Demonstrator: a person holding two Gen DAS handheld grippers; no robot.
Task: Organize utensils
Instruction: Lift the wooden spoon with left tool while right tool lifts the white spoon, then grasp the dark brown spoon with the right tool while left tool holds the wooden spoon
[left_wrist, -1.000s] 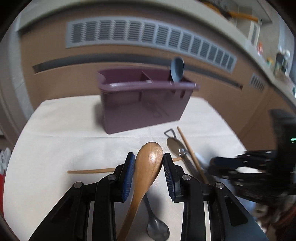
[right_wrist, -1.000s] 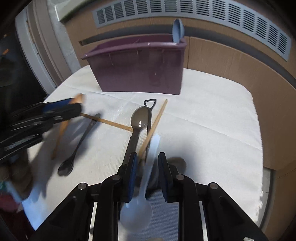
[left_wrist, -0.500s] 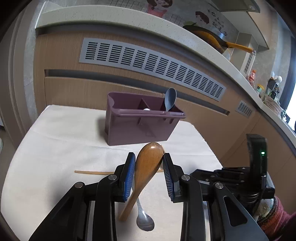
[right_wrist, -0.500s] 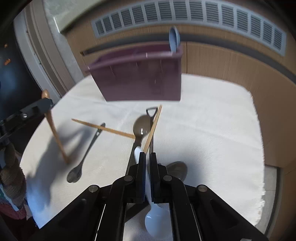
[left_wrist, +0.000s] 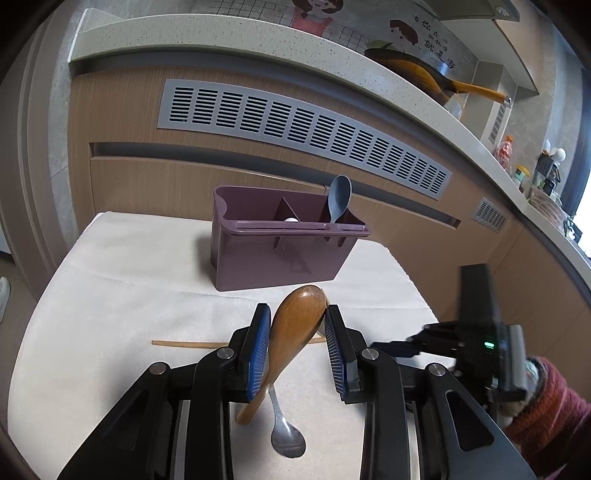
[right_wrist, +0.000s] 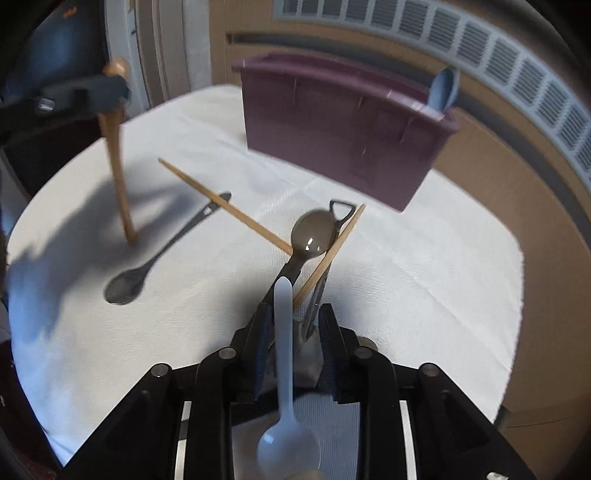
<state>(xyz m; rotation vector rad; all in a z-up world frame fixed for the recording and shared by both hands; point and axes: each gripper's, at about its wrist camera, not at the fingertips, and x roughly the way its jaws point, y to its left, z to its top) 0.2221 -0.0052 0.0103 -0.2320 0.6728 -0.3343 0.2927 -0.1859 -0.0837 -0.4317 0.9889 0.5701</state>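
Two spoons are off the cloth (left_wrist: 110, 295) at once: the left gripper (left_wrist: 295, 332) has the wooden spoon (left_wrist: 295, 325) clamped by its bowl w/ the handle hanging down, raised from a sec ago and facing the purple caddy (left_wrist: 280, 251). The right gripper (right_wrist: 291, 332) pinched tight on the white plastic spoon (right_wrist: 284, 332) half a sec back, but its jaws are opening now w/ the handle between them, pads approx. clear. Looks like a re-grip, so wooden spoon prob. reaches the caddy first; chopsticks (right_wrist: 221, 203) and metal spoon (right_wrist: 310, 236) not yet sorted.
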